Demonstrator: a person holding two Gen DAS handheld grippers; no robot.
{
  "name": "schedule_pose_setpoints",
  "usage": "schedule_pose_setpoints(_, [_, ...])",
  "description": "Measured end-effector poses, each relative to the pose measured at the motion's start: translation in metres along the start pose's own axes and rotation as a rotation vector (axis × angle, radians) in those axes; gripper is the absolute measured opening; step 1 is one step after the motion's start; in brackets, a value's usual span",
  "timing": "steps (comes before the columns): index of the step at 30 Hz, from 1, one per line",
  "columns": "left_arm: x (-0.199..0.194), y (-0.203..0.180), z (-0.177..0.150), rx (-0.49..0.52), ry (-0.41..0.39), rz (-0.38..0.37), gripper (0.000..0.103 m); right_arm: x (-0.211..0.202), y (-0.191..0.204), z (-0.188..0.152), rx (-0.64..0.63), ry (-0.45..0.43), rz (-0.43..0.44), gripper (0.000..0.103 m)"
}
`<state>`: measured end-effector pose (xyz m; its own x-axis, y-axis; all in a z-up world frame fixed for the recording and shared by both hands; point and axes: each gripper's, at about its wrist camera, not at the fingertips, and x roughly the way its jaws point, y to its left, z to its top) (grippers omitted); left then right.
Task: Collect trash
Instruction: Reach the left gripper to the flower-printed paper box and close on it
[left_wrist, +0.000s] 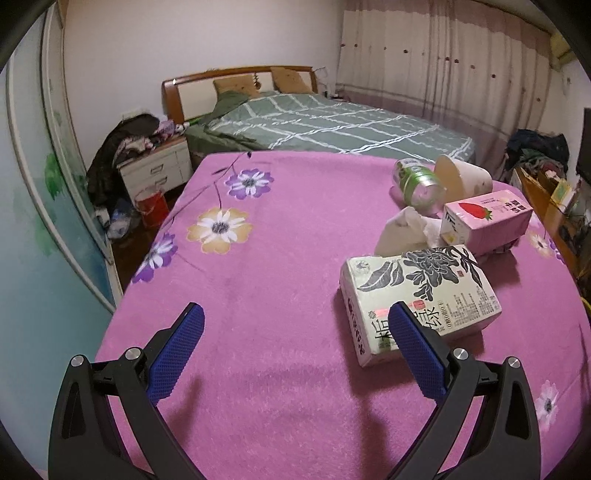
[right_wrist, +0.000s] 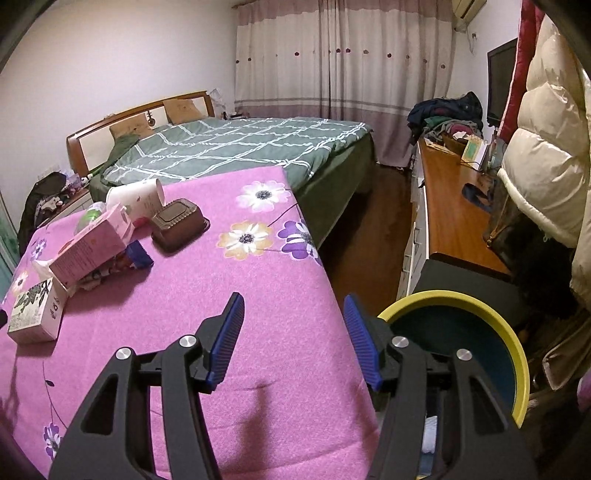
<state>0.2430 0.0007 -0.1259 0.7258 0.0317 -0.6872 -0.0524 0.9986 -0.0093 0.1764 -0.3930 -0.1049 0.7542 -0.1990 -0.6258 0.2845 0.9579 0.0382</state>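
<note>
**Both tools spread, trash still on the tabletop**

The left tool (left_wrist: 295, 317) hangs spread and empty over the pink tabletop (left_wrist: 277, 258); a green-white carton (left_wrist: 417, 291) lies at its 2 o'clock. The right tool (right_wrist: 293, 310) is spread too, gripping nothing, the yellow-rimmed bin (right_wrist: 513, 347) at its 3 o'clock.
</note>
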Motion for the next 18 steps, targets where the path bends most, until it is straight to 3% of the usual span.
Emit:
schedule_pose_setpoints(3, [0.001,0.000,-0.006,-0.030,0.036,-0.099,0.098,0.001,0.000,0.000,-0.001,0.004,0.001,0.054])
schedule_pose_setpoints(7, [-0.004,-0.016,-0.011,0.024,0.034,-0.187,0.098,0.002,0.001,0.000,-0.008,0.009,-0.001,0.054])
schedule_pose_setpoints(18, [0.001,-0.058,-0.015,0.142,0.101,-0.360,0.098,0.005,0.002,-0.001,-0.004,0.017,0.003,0.054])
